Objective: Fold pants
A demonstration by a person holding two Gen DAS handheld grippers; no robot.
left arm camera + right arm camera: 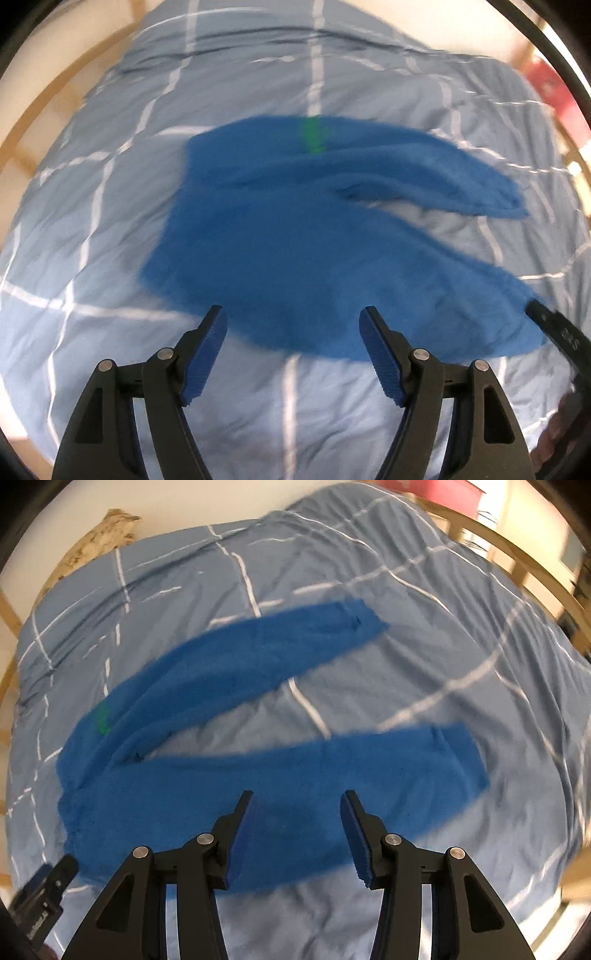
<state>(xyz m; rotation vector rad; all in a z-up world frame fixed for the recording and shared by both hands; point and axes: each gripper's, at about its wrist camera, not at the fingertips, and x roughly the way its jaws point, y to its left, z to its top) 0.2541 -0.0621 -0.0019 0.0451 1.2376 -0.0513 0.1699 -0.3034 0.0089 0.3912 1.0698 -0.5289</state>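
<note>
Blue pants point(280, 236) lie spread flat on a light blue checked duvet point(110, 206), waist to the left, the two legs parted and running right. A small green tag point(313, 136) shows at the waist. My left gripper point(293, 314) is open and empty, hovering above the near edge of the waist end. In the right wrist view the pants point(207, 786) show both legs apart. My right gripper point(297, 799) is open and empty above the near leg. The tip of the right gripper shows at the left view's right edge point(557, 332); the left gripper shows in the right wrist view's lower left point(44, 890).
The duvet point(424, 635) covers a bed with a pale wooden frame point(524, 565) around it. A red object point(554, 88) stands beyond the bed's far right. A brown, rough-textured object point(96, 542) lies at the bed's far left edge.
</note>
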